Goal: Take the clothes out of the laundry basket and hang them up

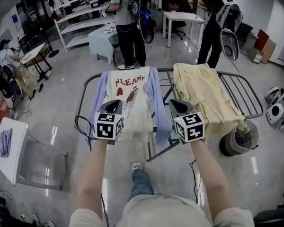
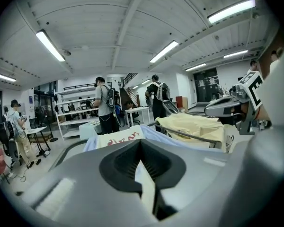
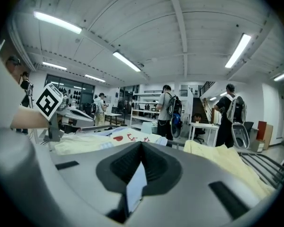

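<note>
Overhead, left tongs (image 1: 115, 103), right tongs (image 1: 177, 102), both closed, by clothes (image 1: 132, 91) draped on rack (image 1: 248, 96).

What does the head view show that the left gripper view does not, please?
Only the head view shows the side table with its purple cloth, and the person's shoe. Only the left gripper view shows the ceiling lights and, close up, its own jaws shut together. Both show the printed T-shirt, the yellow garment and the right gripper.
</note>
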`<state>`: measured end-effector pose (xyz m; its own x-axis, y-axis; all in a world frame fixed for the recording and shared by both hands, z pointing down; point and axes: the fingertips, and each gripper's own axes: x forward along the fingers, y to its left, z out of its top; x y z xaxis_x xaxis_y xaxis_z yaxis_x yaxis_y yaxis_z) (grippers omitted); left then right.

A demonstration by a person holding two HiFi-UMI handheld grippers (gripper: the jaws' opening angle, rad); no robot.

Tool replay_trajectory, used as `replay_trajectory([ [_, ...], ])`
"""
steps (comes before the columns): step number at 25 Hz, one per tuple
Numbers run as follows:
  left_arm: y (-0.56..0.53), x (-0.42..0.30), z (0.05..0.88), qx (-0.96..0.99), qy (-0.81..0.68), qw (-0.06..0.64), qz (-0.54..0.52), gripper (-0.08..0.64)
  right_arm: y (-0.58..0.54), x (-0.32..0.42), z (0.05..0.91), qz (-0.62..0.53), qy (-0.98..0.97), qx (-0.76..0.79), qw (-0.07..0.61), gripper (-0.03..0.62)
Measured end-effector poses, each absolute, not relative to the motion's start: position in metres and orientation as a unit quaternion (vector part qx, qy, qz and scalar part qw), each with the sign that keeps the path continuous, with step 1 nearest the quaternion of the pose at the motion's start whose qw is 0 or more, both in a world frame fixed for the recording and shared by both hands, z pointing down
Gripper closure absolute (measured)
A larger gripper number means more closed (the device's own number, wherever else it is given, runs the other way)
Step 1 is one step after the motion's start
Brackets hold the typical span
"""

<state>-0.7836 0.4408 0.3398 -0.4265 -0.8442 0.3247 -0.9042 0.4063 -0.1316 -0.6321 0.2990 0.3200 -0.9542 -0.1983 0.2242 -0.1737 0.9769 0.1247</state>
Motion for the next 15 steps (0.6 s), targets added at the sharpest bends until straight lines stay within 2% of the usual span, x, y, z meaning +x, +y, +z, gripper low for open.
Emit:
replay_trajectory([
  [7, 0.480, -0.685, 0.347, 0.530, -0.833, 0.090, 0.135, 0.549, 0.349, -0.547, 0.326, -0.031, -0.991, 0.091, 0.097, 0.591],
  [15, 0.528, -0.611, 0.366, 0.525, -0.841, 0.128, 0.033, 0.549, 0.399, -0.481, 0.322, -0.050, -0.993, 0.082, 0.073, 0.591],
])
